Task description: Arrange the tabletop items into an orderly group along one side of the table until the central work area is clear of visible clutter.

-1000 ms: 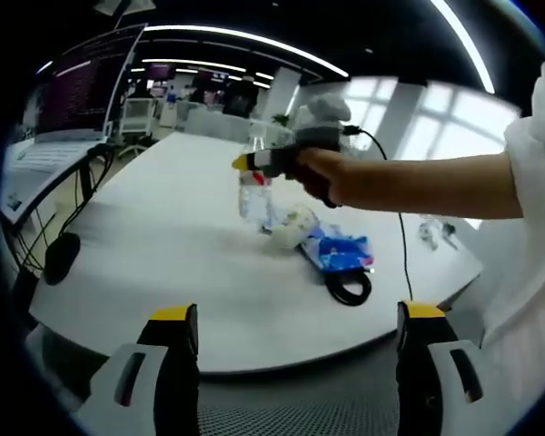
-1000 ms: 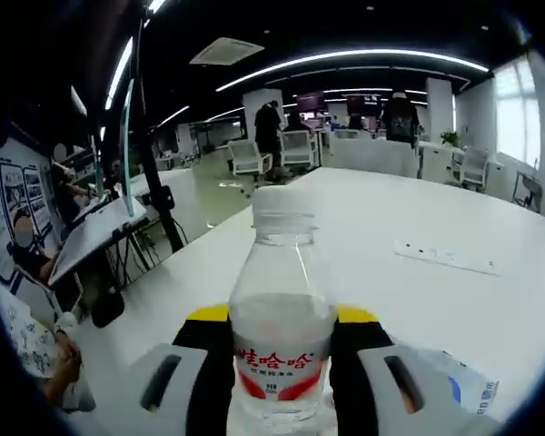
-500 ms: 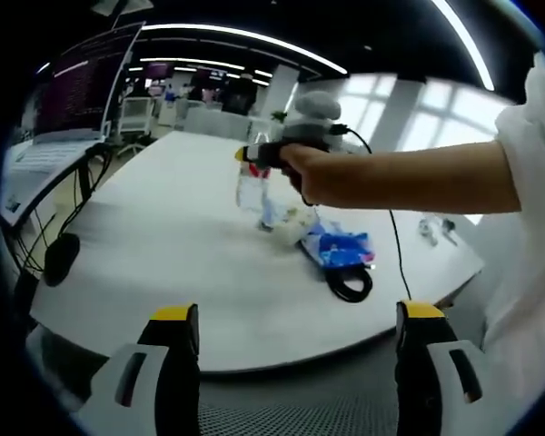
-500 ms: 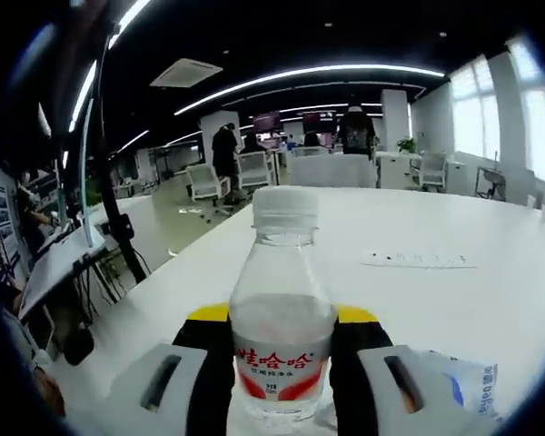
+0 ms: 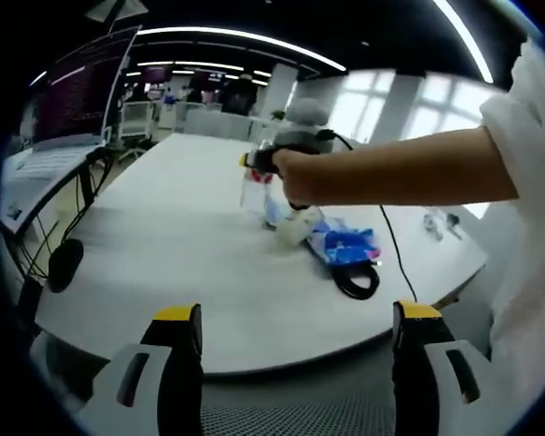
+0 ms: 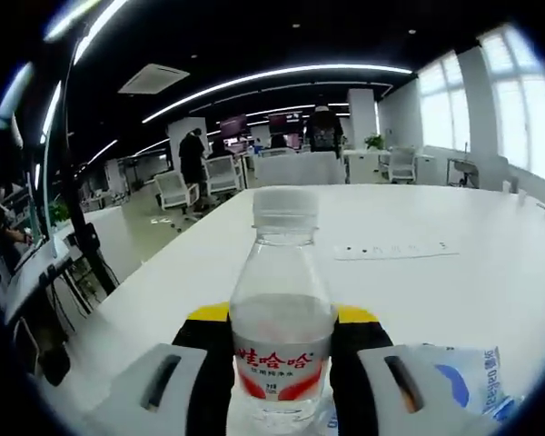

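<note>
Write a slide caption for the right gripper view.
Right gripper shut on a clear water bottle, held upright over the white table, a blue-and-white packet beside it.

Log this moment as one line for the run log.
right gripper: shut on water bottle | left gripper: open, off table | blue packet, black cable: on table

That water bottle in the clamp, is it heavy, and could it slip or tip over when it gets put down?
The bottle looks clear and mostly empty, so it is probably light. Its smooth plastic could slip, though the right tool presses on both sides of its labelled middle. Tall and narrow, it may tip easily if set down crooked on the table.
</note>
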Available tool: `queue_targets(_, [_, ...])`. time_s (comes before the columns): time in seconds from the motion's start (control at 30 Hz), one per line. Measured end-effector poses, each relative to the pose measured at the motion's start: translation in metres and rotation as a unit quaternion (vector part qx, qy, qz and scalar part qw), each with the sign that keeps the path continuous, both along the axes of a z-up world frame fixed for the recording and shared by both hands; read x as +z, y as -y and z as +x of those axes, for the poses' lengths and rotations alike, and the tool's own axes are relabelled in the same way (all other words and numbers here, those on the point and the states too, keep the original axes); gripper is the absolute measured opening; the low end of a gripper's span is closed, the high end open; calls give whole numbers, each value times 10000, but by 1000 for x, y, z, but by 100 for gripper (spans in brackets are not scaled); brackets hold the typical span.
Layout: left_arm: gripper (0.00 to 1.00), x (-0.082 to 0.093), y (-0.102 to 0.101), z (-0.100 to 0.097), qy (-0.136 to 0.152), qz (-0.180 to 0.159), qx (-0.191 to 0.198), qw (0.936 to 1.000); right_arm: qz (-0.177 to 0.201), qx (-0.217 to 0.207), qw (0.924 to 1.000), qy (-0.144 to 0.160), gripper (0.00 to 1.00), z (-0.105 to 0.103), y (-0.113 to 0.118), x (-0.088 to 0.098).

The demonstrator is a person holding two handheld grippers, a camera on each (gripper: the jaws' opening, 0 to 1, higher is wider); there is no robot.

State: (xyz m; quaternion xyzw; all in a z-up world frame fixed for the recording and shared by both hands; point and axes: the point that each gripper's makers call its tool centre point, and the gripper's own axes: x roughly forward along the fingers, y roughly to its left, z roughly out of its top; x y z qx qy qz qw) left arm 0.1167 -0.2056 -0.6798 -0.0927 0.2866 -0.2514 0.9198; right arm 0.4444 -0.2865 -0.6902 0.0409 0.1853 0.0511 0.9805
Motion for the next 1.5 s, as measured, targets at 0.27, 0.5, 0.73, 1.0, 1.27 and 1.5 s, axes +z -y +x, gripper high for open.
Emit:
queue_targets(0.27, [84,0,1,1,15,-36,-56,10000,-398,5,9992,74,37,5,0,-13])
queue_targets(0.5, [84,-1,2,0,21,1,-109,9999,-163,-223,9996,54,38,4,4,-19])
queue_targets(0.73, [83,-1,1,1,58,-12,-95,9999,-105,-373,9991,159,38,-8,6,-16])
queue_targets(1.0, [83,1,1,1,101,-25,-81,9999,-83,-405,9991,85,38,-21,5,-14])
queue_targets(1.27, [83,2,1,1,159,-48,-54,9998,-180,-489,9986,-112,38,-31,0,-16])
queue_targets(1.5, [83,3,0,1,199,-54,-36,9998,-274,-566,9977,-239,38,-35,-5,-20])
